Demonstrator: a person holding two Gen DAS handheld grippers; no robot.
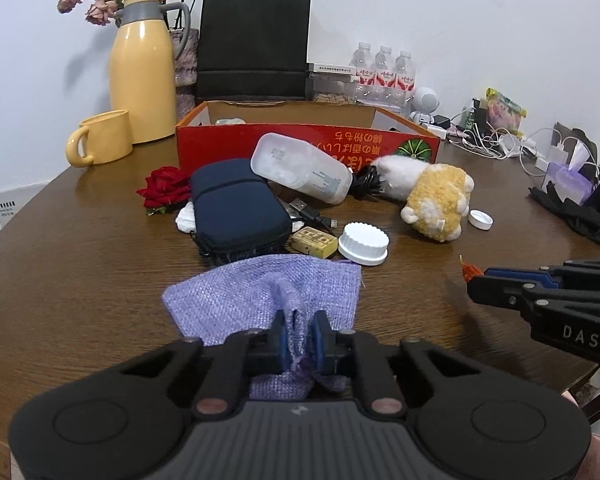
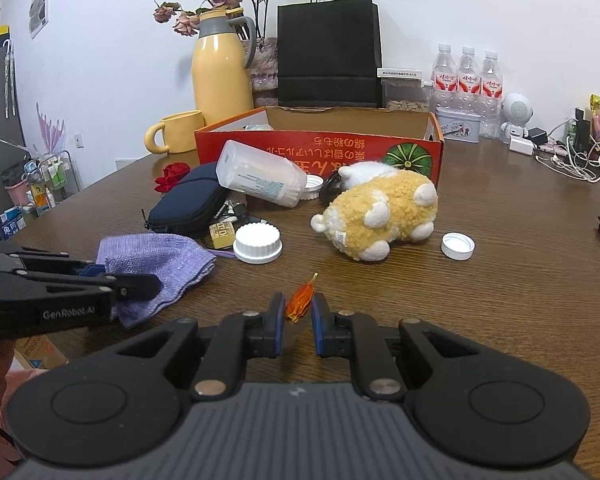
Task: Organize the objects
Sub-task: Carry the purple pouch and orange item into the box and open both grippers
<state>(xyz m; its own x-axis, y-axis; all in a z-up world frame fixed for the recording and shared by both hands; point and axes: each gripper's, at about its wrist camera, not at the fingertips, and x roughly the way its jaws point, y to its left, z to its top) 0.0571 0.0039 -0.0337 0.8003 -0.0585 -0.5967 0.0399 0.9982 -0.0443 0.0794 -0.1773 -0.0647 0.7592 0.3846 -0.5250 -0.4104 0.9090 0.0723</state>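
A: Purple woven pouch [image 1: 260, 296] lies flat on the wooden table [image 1: 80, 280], near edge, just in front of the navy zip case [image 1: 236, 208]. My left gripper [image 1: 300, 340] is clamped on its bunched mouth; fabric sits pinched between the pads.

B: And the right?

A: Right gripper [image 2: 296, 320] has its jaws drawn in, with a small orange crinkled piece [image 2: 300, 300] between the tips. It looks held, but I can't confirm pad contact from the wrist view.

B: Plan?

A: My guess is the orange piece goes into the pouch, or both go into the red cardboard box [image 1: 308, 140] behind the clutter.

B: Tips for doing it cleanly?

A: I lift the pouch by the mouth, straight up, so the body hangs free and doesn't drag the white screw cap [image 1: 363, 244] or the yellow block [image 1: 314, 243] touching its far edge. Grip is on one fold only, I think, so I go slow; loose weave may slip. I keep the right gripper apart until the mouth is open.
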